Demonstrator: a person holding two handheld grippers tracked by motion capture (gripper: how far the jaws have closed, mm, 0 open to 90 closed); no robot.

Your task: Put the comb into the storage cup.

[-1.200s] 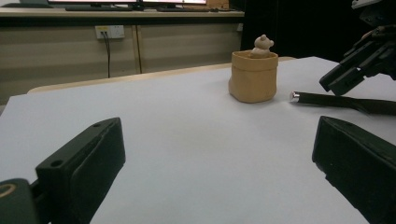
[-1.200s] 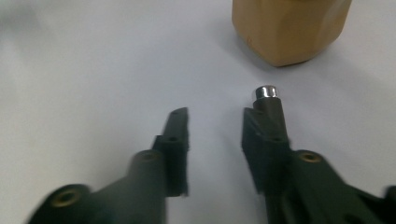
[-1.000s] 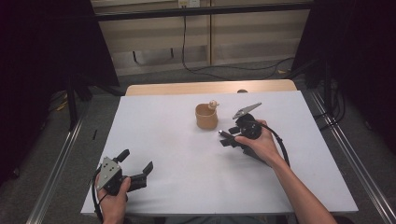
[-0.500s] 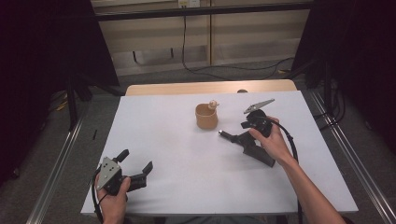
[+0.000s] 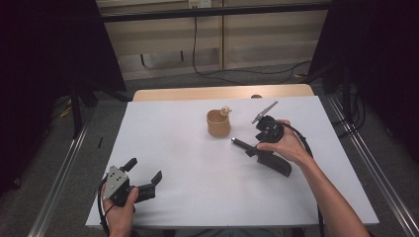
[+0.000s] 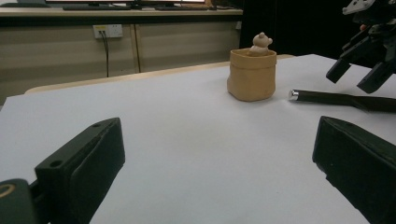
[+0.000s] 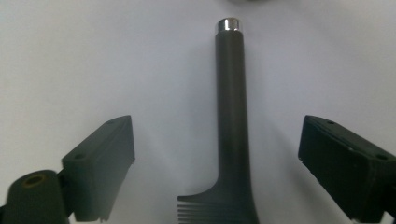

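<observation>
White table (image 5: 197, 148) takes most of the high view, wood edge at 12 o'clock. R hand (image 5: 286, 145) at approx 3 o'clock of table centre, holding right gripper (image 5: 257, 148). Jaws wide apart and have just been opening; black comb (image 5: 262, 154) lies flat on the table beneath/between them, pads not pressing on it. In the right gripper view the comb (image 7: 232, 140) handle runs straight up toward 12 o'clock between the jaws, clear gap each side, silver cap at the far end, teeth just starting at 6 o'clock. L hand at approx 7 o'clock of the table, near the front edge, w/ left gripper (image 5: 143, 173); jaws spread wide, nothing between them, just bare table in the left gripper view. Tan cup (image 5: 218, 123) stands upright near table centre, approx 10 o'clock from the comb tip, near but apart. Small bear figure (image 5: 226, 110) sits at the cup's rim, head poking above it; also seen in the left gripper view (image 6: 260, 43).
</observation>
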